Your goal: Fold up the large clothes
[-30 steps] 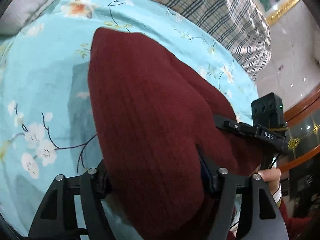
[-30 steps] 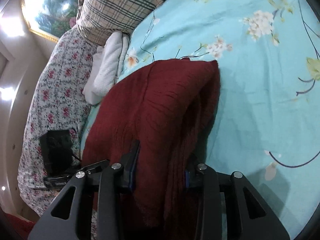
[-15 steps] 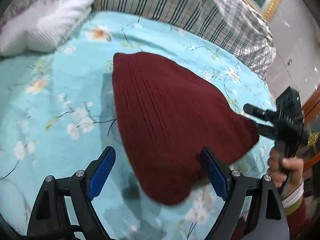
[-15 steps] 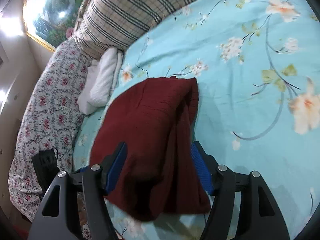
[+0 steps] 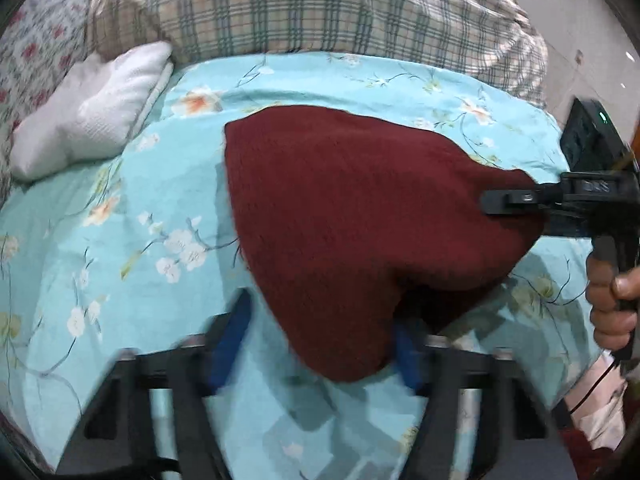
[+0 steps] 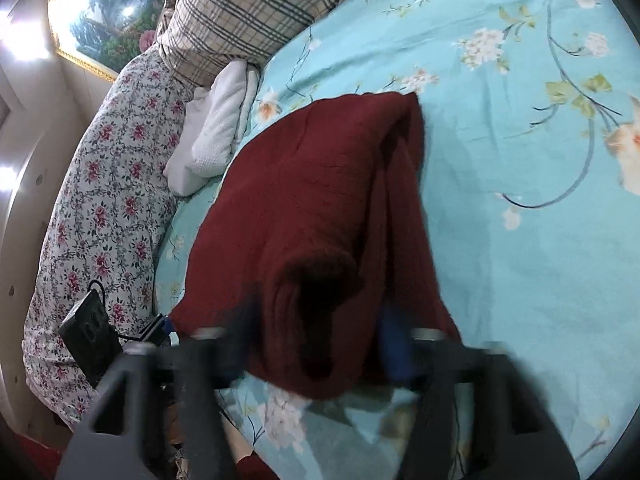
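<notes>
One dark red sweater (image 5: 360, 216) lies folded on the bed (image 5: 120, 208), which has a light blue sheet with flowers. There are two grippers. The left gripper (image 5: 320, 340) sits at the near corner of the sweater, and its two blue pads (image 5: 230, 336) stand on each side of that corner. Its jaws have just been closing, with the sweater corner between them, but the picture is blurry and I cannot tell if the pads press on the cloth. The right gripper (image 6: 316, 340) is at the other near end of the sweater, where the folded layers make a thick roll. That roll sits between its two fingers. Its jaws have just been closing too, and they look tight around the roll, so it seems to be grasping the sweater. In the left view the right gripper reaches in from the right side, with its tip over the edge of the sweater, and one hand (image 5: 612, 300) holds its handle. Far past the grippers, at the head of the bed, there is one plaid pillow (image 5: 320, 8), one pillow with little red flowers (image 6: 104, 200) and one white folded towel (image 5: 92, 108).
</notes>
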`<state>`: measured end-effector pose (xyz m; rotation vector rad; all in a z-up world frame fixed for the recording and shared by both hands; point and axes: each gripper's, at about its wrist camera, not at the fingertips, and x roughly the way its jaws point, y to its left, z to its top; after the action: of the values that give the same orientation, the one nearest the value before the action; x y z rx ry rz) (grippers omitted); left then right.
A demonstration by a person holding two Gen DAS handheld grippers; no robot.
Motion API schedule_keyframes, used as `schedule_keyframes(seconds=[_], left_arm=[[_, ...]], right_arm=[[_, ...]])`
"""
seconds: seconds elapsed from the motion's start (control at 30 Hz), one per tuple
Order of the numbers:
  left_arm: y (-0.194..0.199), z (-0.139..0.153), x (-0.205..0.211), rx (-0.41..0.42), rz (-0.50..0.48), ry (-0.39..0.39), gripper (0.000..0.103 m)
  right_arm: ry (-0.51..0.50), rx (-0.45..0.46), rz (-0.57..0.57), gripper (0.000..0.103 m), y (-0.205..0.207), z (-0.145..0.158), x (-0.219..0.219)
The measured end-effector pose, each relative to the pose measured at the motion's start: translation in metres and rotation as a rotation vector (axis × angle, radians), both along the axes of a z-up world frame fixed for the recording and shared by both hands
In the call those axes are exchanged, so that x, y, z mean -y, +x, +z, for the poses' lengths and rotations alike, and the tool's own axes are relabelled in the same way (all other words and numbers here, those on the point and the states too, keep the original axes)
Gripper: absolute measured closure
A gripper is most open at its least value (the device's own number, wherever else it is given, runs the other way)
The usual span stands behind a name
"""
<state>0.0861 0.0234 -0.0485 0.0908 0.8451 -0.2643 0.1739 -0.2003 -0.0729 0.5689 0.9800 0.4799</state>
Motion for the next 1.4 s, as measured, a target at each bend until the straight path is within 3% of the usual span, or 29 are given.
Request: schedule_keyframes(seconds=[0.03,0.1,0.2,0.27,0.33,0.4,0.5,0.57,0.6,0.7,0.8,0.97,1.07,1.2,1.3,1.4], left_arm=[[-0.002,0.0,0.004,0.029,0.005,0.044,0.056],[-0.01,0.003,0.013,0.086,-0.009,0.12,0.069],[-0.032,0.016,0.029,0.222,-0.039,0.238,0.078],[-0.041,0.018,0.042,0.273,-0.068,0.31,0.079],[-0.041,0.007,0.054,0.274,-0.1,0.379,0.079],[-0.039,-0.011,0.061,0.253,-0.119,0.417,0.078],[-0.042,-0.024,0.067,0.242,-0.134,0.451,0.072],[-0.047,-0.018,0.063,0.223,-0.149,0.417,0.065],[-0.047,-0.012,0.054,0.192,-0.155,0.363,0.061],[-0.048,0.005,0.03,0.128,-0.175,0.218,0.061],[-0.053,0.025,0.005,0.106,-0.198,0.067,0.061],[-0.035,0.054,-0.022,0.123,-0.218,-0.116,0.061],[-0.018,0.061,-0.02,0.136,-0.271,-0.19,0.065],[0.003,0.05,0.0,0.087,-0.364,-0.235,0.066],[0.011,0.027,0.02,0.012,-0.406,-0.192,0.074],[0.013,0.0,0.035,-0.023,-0.413,-0.116,0.077]], right_arm=[[0.007,0.009,0.001,0.086,0.001,0.002,-0.001],[0.006,0.074,-0.001,0.089,-0.003,0.019,-0.001],[0.037,0.184,0.001,0.091,-0.016,0.048,0.008],[-0.011,0.225,0.011,0.091,-0.023,0.054,0.013],[-0.095,0.199,0.005,0.091,-0.023,0.041,0.014],[-0.193,0.119,-0.012,0.091,-0.019,0.007,0.015],[-0.184,0.054,-0.034,0.091,-0.014,-0.028,0.021],[-0.147,0.056,-0.059,0.091,-0.015,-0.027,0.026],[-0.141,0.052,-0.061,0.089,-0.015,-0.024,0.028],[-0.158,0.047,-0.067,0.071,-0.016,-0.013,0.032],[-0.172,0.064,-0.111,0.061,-0.025,0.004,0.041],[-0.182,0.175,-0.204,0.06,-0.037,0.047,0.045],[-0.148,0.232,-0.158,0.06,-0.024,0.068,0.025],[-0.162,0.243,-0.055,0.06,0.015,0.064,-0.022],[-0.144,0.204,0.007,0.062,0.056,0.045,-0.044],[-0.222,0.128,0.009,0.066,0.091,0.018,-0.053]])
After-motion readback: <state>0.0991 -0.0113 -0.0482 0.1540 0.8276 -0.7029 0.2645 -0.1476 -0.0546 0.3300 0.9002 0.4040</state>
